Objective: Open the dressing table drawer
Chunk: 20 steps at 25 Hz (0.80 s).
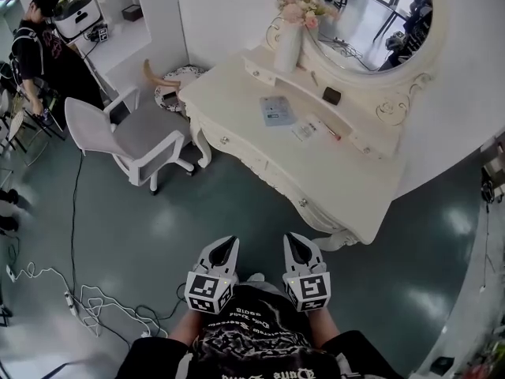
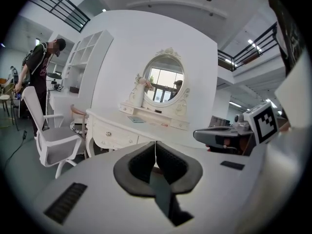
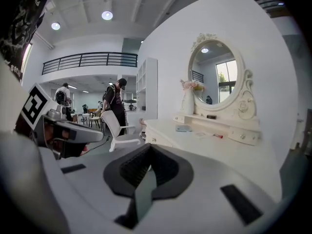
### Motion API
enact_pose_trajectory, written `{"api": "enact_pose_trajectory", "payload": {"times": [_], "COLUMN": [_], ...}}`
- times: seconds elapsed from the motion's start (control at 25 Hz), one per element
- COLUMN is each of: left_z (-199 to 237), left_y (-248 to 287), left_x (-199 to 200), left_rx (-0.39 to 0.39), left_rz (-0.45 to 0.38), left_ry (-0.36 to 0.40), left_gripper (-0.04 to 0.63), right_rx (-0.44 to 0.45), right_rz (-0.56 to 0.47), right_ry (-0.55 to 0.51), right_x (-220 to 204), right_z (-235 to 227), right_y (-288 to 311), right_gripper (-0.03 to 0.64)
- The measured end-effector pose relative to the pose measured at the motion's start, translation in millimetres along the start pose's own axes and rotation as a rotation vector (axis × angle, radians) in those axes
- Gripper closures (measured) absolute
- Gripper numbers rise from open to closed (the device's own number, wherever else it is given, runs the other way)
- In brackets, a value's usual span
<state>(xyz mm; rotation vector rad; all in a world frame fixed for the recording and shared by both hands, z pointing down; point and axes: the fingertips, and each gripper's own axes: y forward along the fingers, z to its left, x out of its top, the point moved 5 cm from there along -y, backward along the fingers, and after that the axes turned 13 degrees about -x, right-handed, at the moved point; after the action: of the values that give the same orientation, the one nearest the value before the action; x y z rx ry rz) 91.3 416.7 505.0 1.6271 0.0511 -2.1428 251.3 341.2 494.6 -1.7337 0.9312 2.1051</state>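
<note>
While the left tool point(image 1: 228, 243) and right tool point(image 1: 294, 240) were held clenched and empty, well apart from the desk point(image 1: 347, 172), the drawer point(image 1: 238, 148) was noted shut in its front; a knob point(image 1: 302, 202) should be approached level, jaws opened first.

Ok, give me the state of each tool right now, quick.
Left tool: closed, holding nothing.
Right tool: closed, holding nothing.
</note>
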Motion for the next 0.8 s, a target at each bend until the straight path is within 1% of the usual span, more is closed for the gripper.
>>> {"api": "enact_pose_trajectory", "payload": {"times": [0.12, 0.32, 0.64, 0.8], "left_z": [-0.7, 6.8, 40.6, 56.2], "left_y": [6.6, 18.5, 41.5, 58.9], "left_x": [1.8, 8.2, 30.2, 39.8], "left_rx": [0.003, -0.001, -0.010, -0.046], "left_rz": [0.004, -0.006, -0.024, -0.013], "left_ry": [0.005, 0.012, 0.014, 0.015], "left_gripper": [0.578, 0.578, 0.578, 0.578], "right_rx": [0.008, -0.011, -0.012, 0.001], "right_rz": [0.013, 0.003, 0.013, 0.025], "right_ry": [0.006, 0.014, 0.021, 0.023], "right_x": [-2.9, 2.0, 11.1, 17.6], "right_z": [-5.5, -14.9, -15.9, -14.2], "right_y": [2.9, 17.1, 51.8, 71.4], "right_gripper": [0.606, 0.606, 0.604, 0.604]}}
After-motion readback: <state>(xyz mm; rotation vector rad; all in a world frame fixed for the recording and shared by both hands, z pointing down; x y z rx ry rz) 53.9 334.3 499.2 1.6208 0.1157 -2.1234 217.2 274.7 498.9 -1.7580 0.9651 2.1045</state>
